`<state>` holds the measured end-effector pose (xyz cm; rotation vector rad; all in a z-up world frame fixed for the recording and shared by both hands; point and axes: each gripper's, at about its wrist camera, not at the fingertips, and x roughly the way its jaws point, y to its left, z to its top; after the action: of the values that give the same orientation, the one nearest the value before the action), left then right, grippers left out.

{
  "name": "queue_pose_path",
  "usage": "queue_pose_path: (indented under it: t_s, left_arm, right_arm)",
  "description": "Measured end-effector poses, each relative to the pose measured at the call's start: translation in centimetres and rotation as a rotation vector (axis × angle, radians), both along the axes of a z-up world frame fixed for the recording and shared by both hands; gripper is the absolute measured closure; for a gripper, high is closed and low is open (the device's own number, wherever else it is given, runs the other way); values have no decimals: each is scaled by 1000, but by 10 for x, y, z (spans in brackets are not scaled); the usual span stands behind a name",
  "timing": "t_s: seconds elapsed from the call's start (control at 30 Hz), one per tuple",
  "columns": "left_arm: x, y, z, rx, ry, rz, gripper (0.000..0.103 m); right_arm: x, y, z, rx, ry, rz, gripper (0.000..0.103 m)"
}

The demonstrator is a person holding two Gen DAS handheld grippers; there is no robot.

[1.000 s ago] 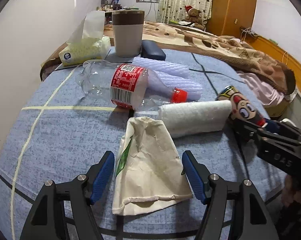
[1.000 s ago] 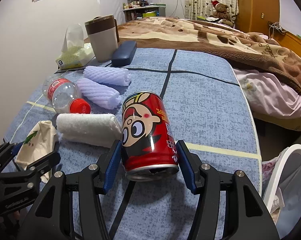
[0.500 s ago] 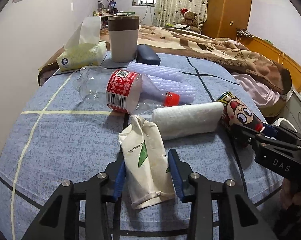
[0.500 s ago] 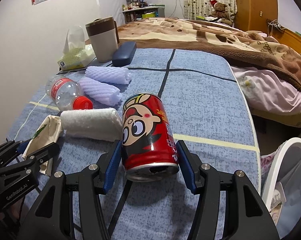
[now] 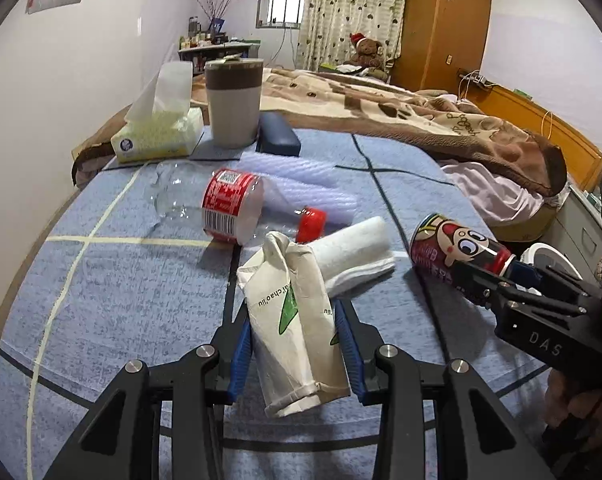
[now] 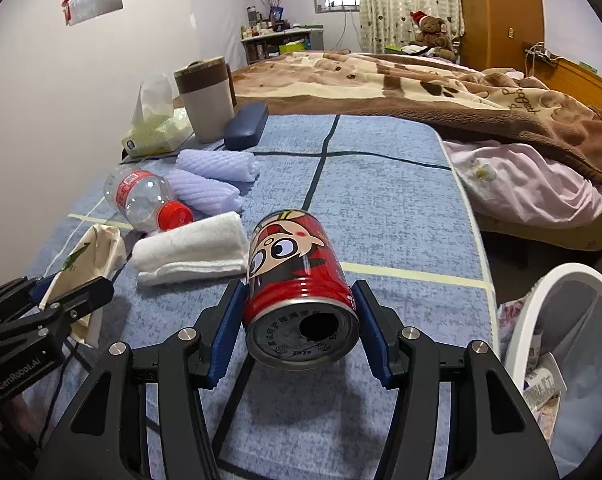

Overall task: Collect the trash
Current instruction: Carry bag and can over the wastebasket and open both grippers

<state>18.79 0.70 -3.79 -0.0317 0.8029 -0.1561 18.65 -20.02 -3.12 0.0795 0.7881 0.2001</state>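
My left gripper (image 5: pixel 297 344) is shut on a crumpled white paper cup (image 5: pixel 293 312) with a green mark, lifted a little off the blue bed cover (image 5: pixel 121 300). In the right wrist view the same cup (image 6: pixel 89 256) and the left gripper (image 6: pixel 67 294) show at the lower left. A red cartoon can (image 6: pixel 297 280) lies on its side between the blue pads of my right gripper (image 6: pixel 301 320), which is shut on it; the can (image 5: pixel 457 248) also appears at the right of the left wrist view. On the cover lie a clear plastic bottle (image 5: pixel 217 204) with a red cap and a white rolled towel (image 5: pixel 357 256).
A white-rimmed bin (image 6: pixel 565 344) with scraps inside stands beside the bed at the lower right. Further back are two purple foam sleeves (image 6: pixel 217 176), a tissue pack (image 5: pixel 157 132), a grey-brown tumbler (image 5: pixel 233 100), a dark blue case (image 5: pixel 279 138) and a brown blanket (image 6: pixel 421 84).
My left gripper went from open around the flat paper cup to shut on it, squeezing it narrow and lifting it. The right gripper kept its hold on the can and shifted slightly.
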Motion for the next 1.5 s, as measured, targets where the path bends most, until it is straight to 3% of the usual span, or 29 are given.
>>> queue_pose_path:
  t_s: [0.67,1.13,1.5]
  left_arm:
    - [-41,-41,55,-30,-128,-113,63]
    - [-57,-117,80,-52,-183,-263,63]
    - [-64,-190,83,-84,-170,-438,63]
  right_arm:
    - [-52,-37,44,39,-166,-92,49]
    - [-83,-95,60,11,-217,-242,49]
    - [-100,-146,57,4,-206,-377,48]
